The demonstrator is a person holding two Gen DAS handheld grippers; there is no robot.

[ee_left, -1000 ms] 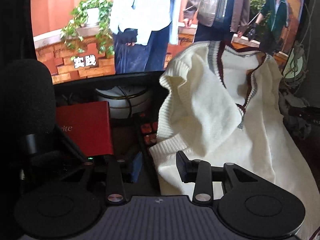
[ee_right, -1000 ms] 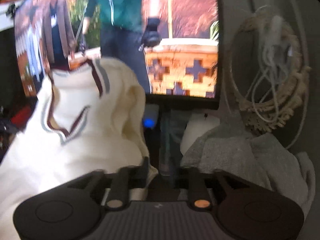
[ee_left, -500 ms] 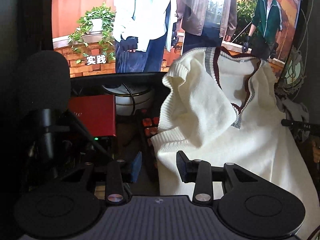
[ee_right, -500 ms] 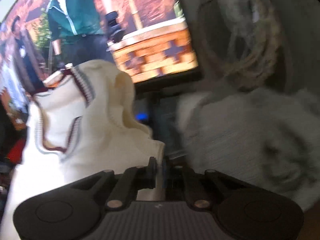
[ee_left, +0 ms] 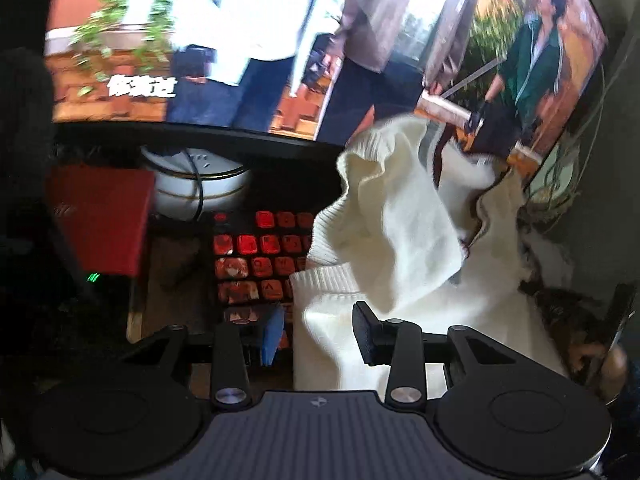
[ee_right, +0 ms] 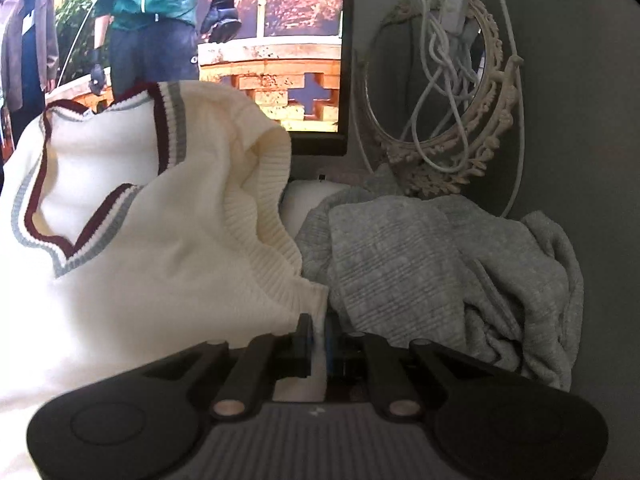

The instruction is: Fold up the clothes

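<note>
1. I see the left gripper point(ee_left: 318, 336) with its jaws spread wide; the cream knit vest point(ee_left: 400, 240) has its ribbed side edge lying between the two fingers, nearer the right finger point(ee_left: 366, 338), and neither pad presses on the cloth
2. I see the right gripper point(ee_right: 318, 340) with its jaws drawn nearly together, pinching a narrow strip of the vest's point(ee_right: 160, 248) ribbed edge just below the armhole
3. The vest hangs slack between the two grippers, its V-neck trimmed in maroon and grey facing the right wrist camera, with the neckline raised in front of the monitor point(ee_right: 272, 40)
4. In the left wrist view the vest covers the right end of a keyboard point(ee_left: 256, 256) with red backlit keys; I cannot tell whether the cloth rests on the keys or hangs just above them
5. No container holding anything is visible to me; a white round device point(ee_left: 200, 184) with a cable over it sits behind the keyboard, beside a red box point(ee_left: 104, 216)
6. To the right of the vest, touching its ribbed armhole in the right wrist view, lies a crumpled grey garment point(ee_right: 440, 264)
7. Behind the grey garment an ornate oval mirror point(ee_right: 452, 92) leans on the wall with white cables point(ee_right: 436, 60) draped over it
8. Open room is narrow: the monitor stands close behind, the grey pile crowds the right, and a dark microphone point(ee_left: 20, 128) stands at the far left
</note>
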